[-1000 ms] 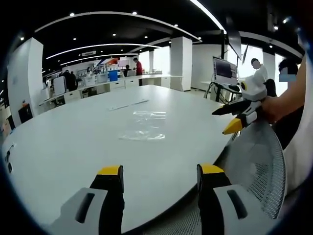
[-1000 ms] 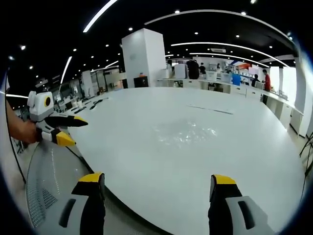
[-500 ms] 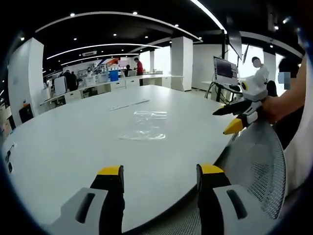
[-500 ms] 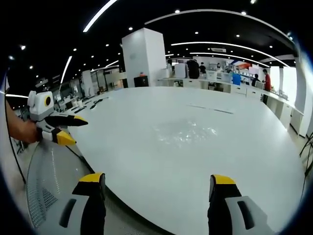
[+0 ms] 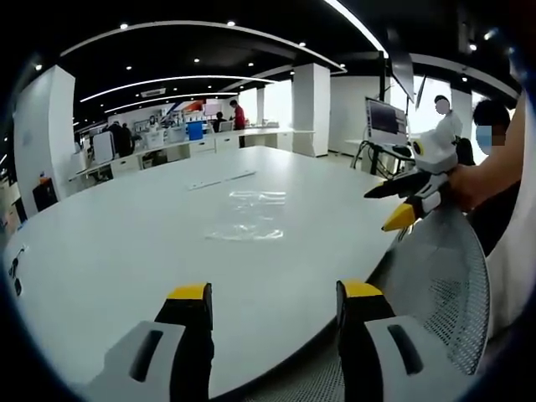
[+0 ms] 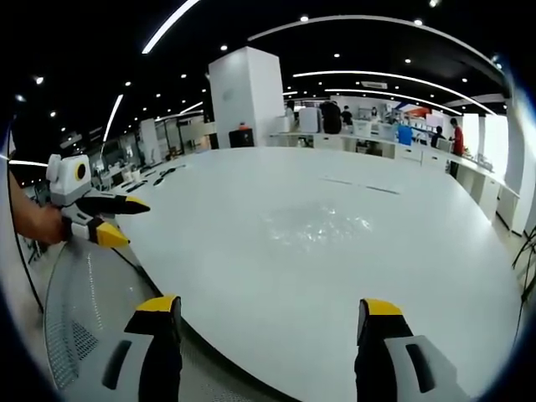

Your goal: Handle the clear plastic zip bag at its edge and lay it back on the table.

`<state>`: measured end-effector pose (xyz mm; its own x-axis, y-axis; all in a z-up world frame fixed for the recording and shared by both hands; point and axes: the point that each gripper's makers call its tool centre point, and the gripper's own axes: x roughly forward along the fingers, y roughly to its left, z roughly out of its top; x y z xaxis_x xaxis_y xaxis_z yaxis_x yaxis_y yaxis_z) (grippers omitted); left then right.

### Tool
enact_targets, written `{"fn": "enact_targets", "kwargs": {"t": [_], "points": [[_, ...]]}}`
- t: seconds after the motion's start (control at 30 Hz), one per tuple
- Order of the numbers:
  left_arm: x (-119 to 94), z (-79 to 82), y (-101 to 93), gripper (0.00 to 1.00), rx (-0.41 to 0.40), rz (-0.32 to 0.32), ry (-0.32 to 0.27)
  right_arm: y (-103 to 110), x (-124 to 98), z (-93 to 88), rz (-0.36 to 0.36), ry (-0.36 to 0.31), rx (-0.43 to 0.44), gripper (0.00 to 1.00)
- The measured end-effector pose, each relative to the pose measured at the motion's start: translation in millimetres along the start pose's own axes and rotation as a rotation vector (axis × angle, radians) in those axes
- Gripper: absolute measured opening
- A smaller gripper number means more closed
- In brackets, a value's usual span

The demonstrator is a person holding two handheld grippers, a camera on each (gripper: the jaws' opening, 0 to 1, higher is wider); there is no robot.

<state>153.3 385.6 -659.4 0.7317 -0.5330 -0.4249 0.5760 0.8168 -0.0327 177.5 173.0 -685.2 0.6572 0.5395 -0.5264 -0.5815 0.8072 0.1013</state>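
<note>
A clear plastic zip bag [image 5: 248,214] lies flat on the big white table [image 5: 126,243], well beyond my jaws; the right gripper view has the same bag [image 6: 320,224] near the table's middle. My left gripper [image 5: 272,295] stands open over the table's near edge, nothing between its yellow-tipped jaws. My right gripper [image 6: 270,308] is open too, held above the near rim. The right gripper [image 5: 397,203] also enters the left gripper view from the right, in a person's hand, jaws apart. The left gripper [image 6: 115,220] appears at the left of the right gripper view, open.
A grey mesh chair back [image 5: 448,285] stands off the table's edge, below the hands; it shows again as mesh [image 6: 75,322]. A thin strip [image 5: 219,179] lies on the table beyond the bag. Desks, a white pillar [image 6: 247,100] and people stand far behind.
</note>
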Motion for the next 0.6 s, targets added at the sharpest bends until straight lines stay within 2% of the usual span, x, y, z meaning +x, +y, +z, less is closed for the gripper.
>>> {"fn": "enact_targets", "kwargs": {"t": [0.6], "points": [[0.0, 1.7, -0.3, 0.57, 0.001, -0.003, -0.002, -4.0, 2.2, -4.9, 0.004, 0.024, 0.002, 0.87]]}}
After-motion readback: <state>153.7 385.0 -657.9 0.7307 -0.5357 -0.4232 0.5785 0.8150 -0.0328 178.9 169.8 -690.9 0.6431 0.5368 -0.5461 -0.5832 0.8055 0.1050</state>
